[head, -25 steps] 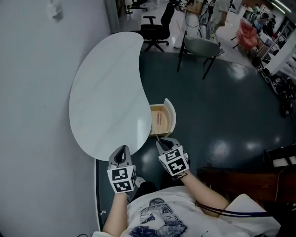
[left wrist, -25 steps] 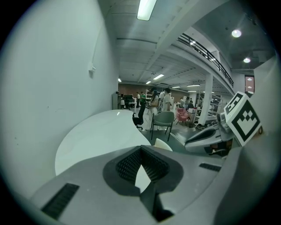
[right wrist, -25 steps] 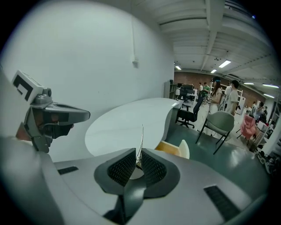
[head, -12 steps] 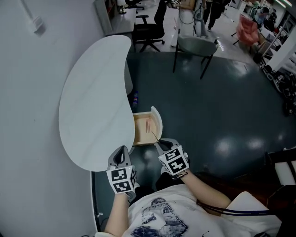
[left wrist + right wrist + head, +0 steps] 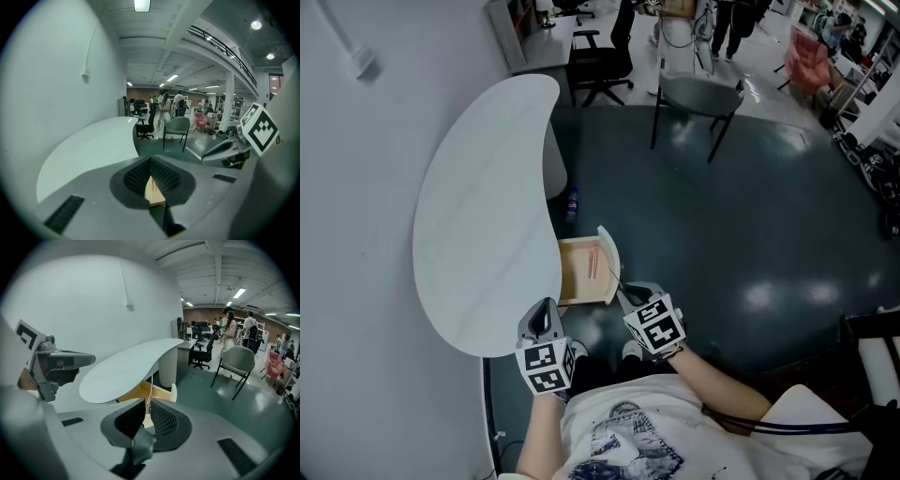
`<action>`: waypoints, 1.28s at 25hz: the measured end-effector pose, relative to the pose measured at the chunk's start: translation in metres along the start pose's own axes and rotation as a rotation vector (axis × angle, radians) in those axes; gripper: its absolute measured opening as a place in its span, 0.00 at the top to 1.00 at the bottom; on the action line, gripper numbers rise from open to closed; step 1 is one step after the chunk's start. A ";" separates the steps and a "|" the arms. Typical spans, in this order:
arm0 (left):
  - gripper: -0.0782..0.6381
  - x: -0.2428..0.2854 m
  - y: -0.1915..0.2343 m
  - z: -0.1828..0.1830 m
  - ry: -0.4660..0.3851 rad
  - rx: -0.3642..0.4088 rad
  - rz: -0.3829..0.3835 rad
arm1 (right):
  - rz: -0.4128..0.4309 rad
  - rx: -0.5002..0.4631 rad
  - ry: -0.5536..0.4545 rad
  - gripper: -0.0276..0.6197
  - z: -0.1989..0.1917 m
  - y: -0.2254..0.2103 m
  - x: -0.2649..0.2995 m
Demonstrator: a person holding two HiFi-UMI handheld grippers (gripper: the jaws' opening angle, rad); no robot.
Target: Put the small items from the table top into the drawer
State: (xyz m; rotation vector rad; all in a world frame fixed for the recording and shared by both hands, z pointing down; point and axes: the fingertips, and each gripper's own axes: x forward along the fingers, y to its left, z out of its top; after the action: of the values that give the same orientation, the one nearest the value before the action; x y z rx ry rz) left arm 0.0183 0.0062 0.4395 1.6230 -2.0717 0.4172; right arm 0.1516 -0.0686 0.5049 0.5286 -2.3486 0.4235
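Forearms reach forward from the torso in the head view, with the left gripper and right gripper side by side, angled down at the open drawer under the table. In the left gripper view the jaws are clenched on nothing, with the drawer just beyond them. In the right gripper view the jaws pinch a thin stick that points toward the drawer.

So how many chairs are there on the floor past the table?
3: a black office chair at left, a grey chair right of it, and a pink armchair farther right. Others may be hidden farther back.
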 end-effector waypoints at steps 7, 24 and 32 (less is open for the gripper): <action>0.84 0.021 0.010 -0.009 0.053 0.004 -0.010 | 0.022 0.026 0.042 0.87 -0.008 0.003 0.025; 0.84 0.131 0.058 -0.004 0.150 0.080 -0.211 | -0.115 0.177 0.169 0.87 0.002 -0.012 0.119; 0.84 0.183 0.080 -0.025 0.208 0.104 -0.270 | -0.150 0.251 0.177 0.87 -0.003 -0.018 0.179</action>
State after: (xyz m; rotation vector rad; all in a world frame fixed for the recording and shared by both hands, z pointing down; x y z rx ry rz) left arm -0.0889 -0.1110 0.5626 1.8057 -1.6771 0.5795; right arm 0.0392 -0.1291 0.6325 0.7474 -2.0824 0.6716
